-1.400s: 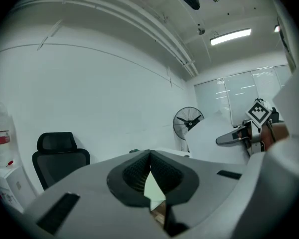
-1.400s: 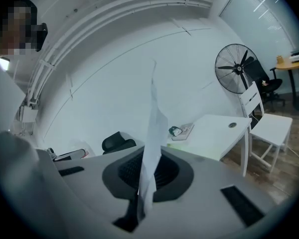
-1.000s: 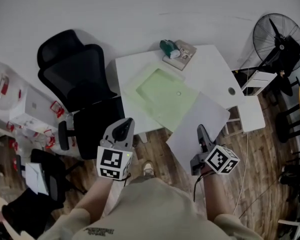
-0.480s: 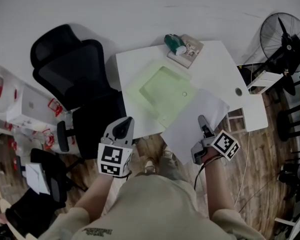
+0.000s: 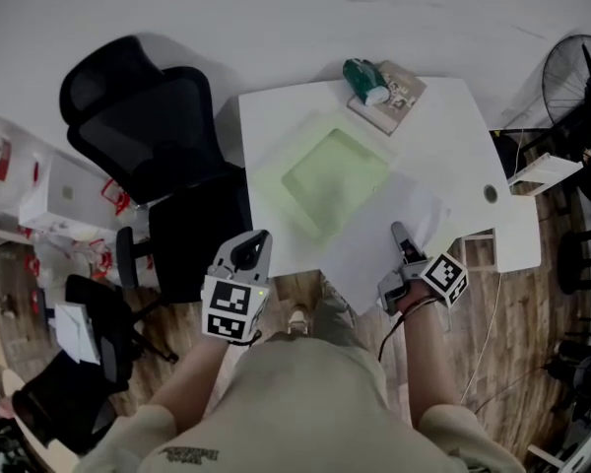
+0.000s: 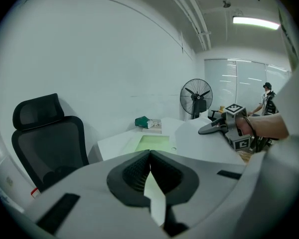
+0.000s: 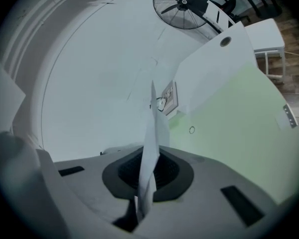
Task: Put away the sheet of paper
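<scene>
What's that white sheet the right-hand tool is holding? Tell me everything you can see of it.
The sheet of paper is plain white, thin and blank where visible. The right gripper is shut on one edge; that gripper's view shows it edge-on between the jaws. Its far part reaches over the white table beside the pale green tray; its near corner hangs past the table's edge.

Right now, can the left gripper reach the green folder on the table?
Probably yes. The left gripper hangs just off the near edge of the table, with only bare tabletop between it and the green folder. The sheet of paper in the right gripper lies off to the other side.
</scene>
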A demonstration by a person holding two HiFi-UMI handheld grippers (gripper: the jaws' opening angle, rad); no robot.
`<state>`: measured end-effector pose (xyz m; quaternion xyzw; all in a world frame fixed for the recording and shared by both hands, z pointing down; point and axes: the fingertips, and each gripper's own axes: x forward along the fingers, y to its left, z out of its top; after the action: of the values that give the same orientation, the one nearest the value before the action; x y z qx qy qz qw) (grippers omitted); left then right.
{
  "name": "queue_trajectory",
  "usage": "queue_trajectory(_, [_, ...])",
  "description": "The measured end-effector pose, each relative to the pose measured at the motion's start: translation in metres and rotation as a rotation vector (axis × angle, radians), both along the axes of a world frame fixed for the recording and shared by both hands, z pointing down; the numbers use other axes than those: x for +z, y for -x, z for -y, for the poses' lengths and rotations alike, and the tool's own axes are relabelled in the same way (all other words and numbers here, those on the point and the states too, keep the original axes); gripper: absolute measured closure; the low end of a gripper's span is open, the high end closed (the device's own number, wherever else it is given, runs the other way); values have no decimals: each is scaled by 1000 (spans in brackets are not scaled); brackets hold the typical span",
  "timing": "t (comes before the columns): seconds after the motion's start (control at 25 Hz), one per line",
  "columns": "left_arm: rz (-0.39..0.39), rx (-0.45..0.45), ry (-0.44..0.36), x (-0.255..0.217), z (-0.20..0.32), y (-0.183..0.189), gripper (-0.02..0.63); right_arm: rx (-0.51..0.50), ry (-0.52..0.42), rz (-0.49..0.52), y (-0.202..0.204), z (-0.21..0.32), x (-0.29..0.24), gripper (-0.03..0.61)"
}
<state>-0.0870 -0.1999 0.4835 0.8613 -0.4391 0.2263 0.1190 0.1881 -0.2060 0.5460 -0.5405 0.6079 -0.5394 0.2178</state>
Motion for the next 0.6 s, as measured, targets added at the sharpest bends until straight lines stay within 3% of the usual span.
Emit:
queue_trajectory(0.36, [42, -45, 61, 24, 43, -23, 594, -49, 104, 68, -13, 48, 60, 555])
queue_trajectory(0.6, [66, -81, 108, 40, 66, -36, 594, -72, 180, 56, -30, 70, 99, 555])
